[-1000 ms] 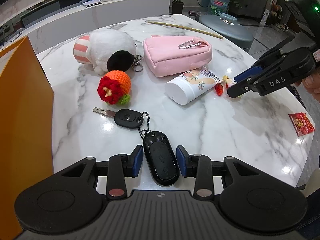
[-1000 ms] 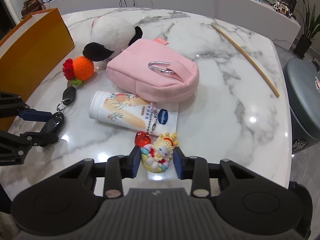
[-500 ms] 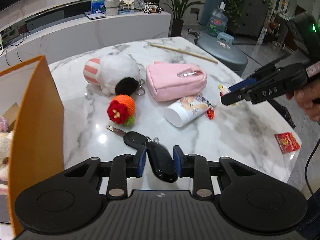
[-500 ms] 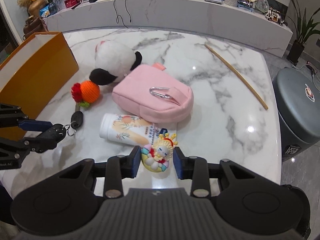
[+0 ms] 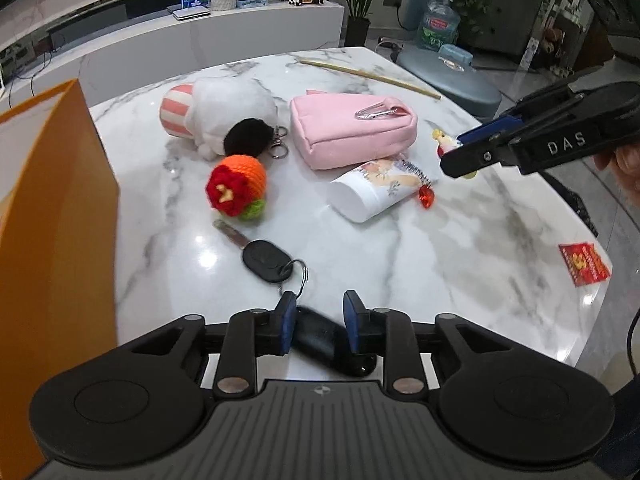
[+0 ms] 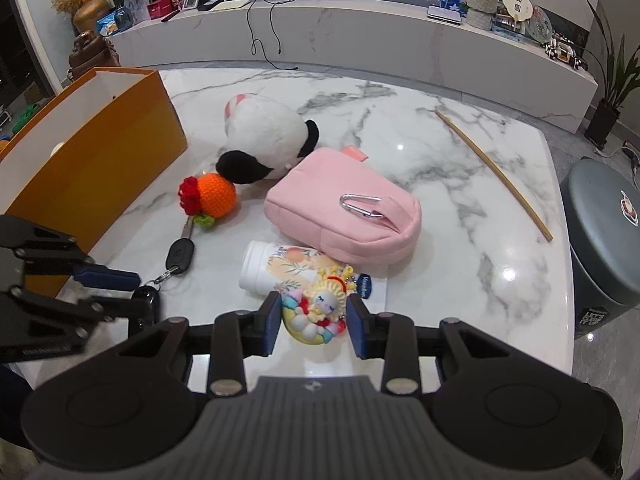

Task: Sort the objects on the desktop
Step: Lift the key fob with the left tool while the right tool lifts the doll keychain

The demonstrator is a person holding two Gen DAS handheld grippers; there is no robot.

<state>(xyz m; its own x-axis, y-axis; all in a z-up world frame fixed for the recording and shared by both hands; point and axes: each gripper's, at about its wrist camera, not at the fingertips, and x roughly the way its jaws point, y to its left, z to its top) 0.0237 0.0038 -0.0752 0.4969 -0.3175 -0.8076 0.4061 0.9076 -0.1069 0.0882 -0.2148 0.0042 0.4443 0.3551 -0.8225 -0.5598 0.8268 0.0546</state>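
On marble table [image 5: 460, 248], near front edge: left gripper [image 5: 319, 325] has black key fob [image 5: 326, 338] between 2 pads; jaws opening, fob looks tilted and loose, grip likely being reset. Attached car key [image 5: 266, 260] lies flat on table, ring still linking both. Right gripper [image 6: 313, 317] clamped on doll charm [image 6: 316, 312], lifted above cream tube [image 6: 280, 266], chain trailing. Orange box [image 6: 92, 160] at left, probably sorting target.
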